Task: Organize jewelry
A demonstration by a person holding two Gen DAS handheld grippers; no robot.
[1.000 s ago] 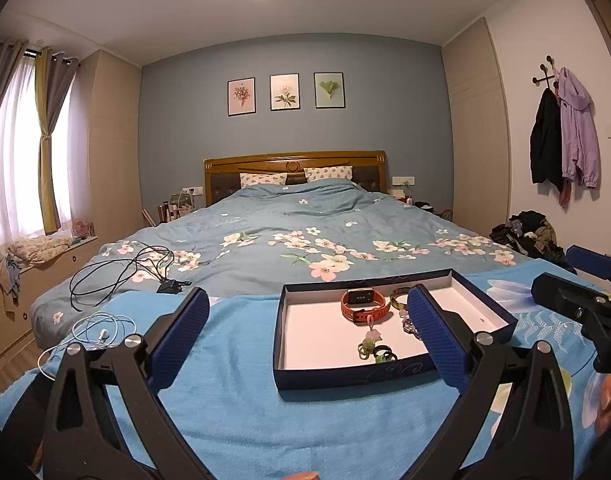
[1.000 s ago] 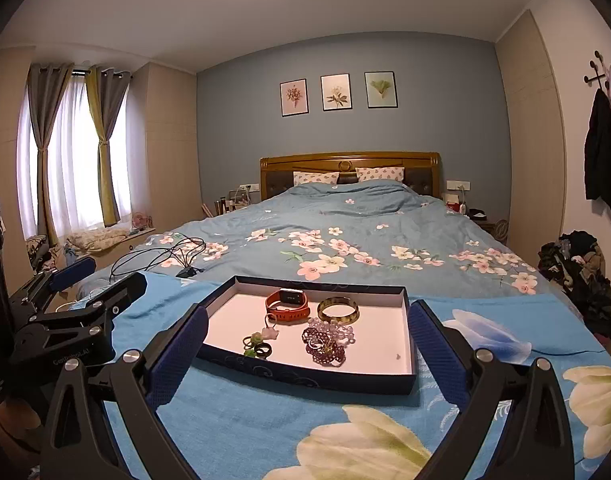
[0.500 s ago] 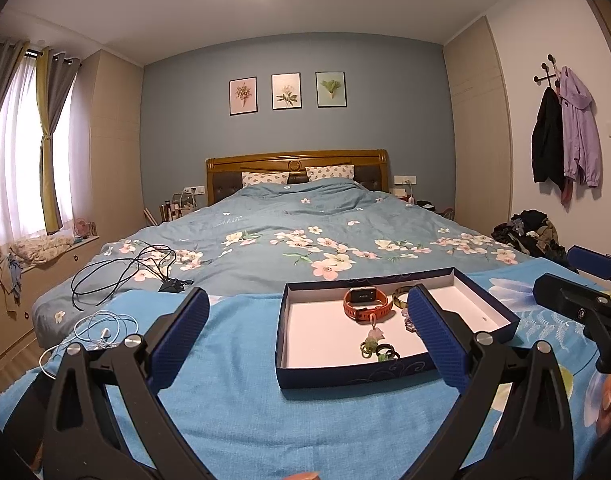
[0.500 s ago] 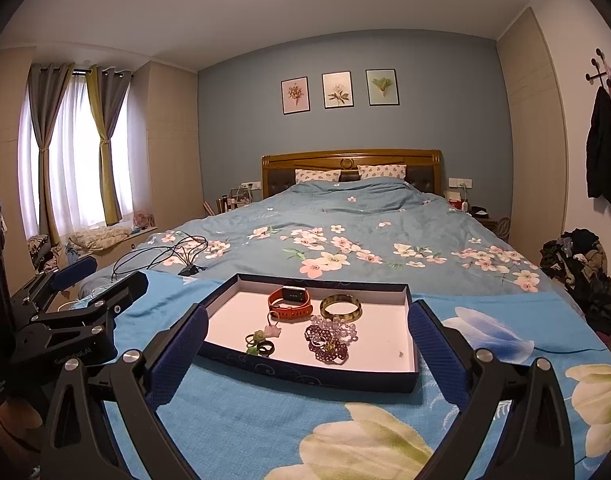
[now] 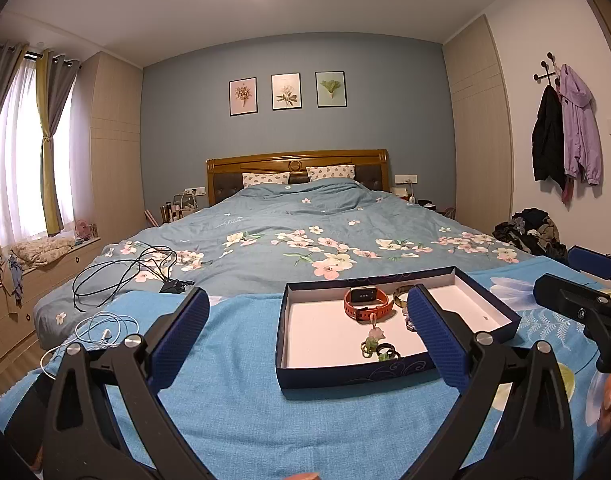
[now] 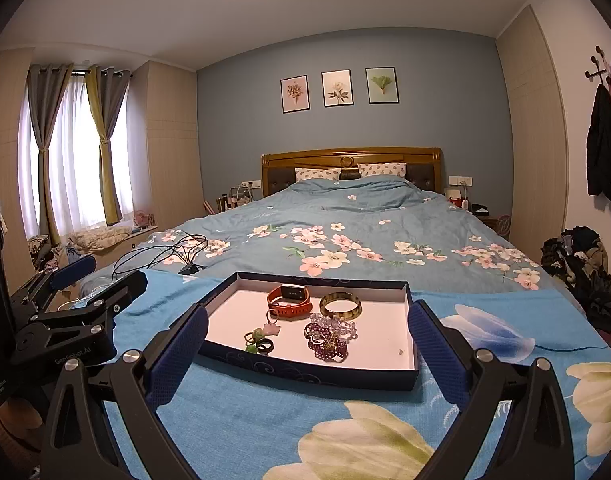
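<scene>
Jewelry all lies inside the shallow navy box tray [image 6: 385,374], which sits on the blue flowered blanket [image 6: 241,420] at the foot of the bed, so I place everything by that tray.

Toward the tray's left front corner lie the small rings with green charms [image 6: 259,344]: light, hard and slick, likely to skate on the white floor, so I would pinch one across its band. Just behind them is a pink flower charm [image 6: 274,327] on a loop. Further back, left of the tray's middle, the orange smartwatch [image 6: 289,300] stands on its curled strap; the strap looks rubbery and forgiving, and I judge it the easiest grip, taken across the band, not the face. Right of the watch, near the tray's back wall, the brown-gold bangle [image 6: 340,306] lies flat: stiff, smooth, possibly brittle, best taken over its rim. In front of the bangle, at the tray's middle, the purple bead bracelets [image 6: 329,338] sit in a tangled heap; they will sag and drag each other, so I would take one strand at the heap's edge. The tray's right half is bare but for a tiny speck I cannot identify.

Whether this is the sorted arrangement or a pile awaiting sorting, I cannot tell.

My left tongs [image 5: 305,336] hang short of the tray's left front corner, blue pads spread wide, holding nothing. My right tongs [image 6: 307,354] hover in front of the tray, spread about as wide as it, empty, touching nothing.
</scene>
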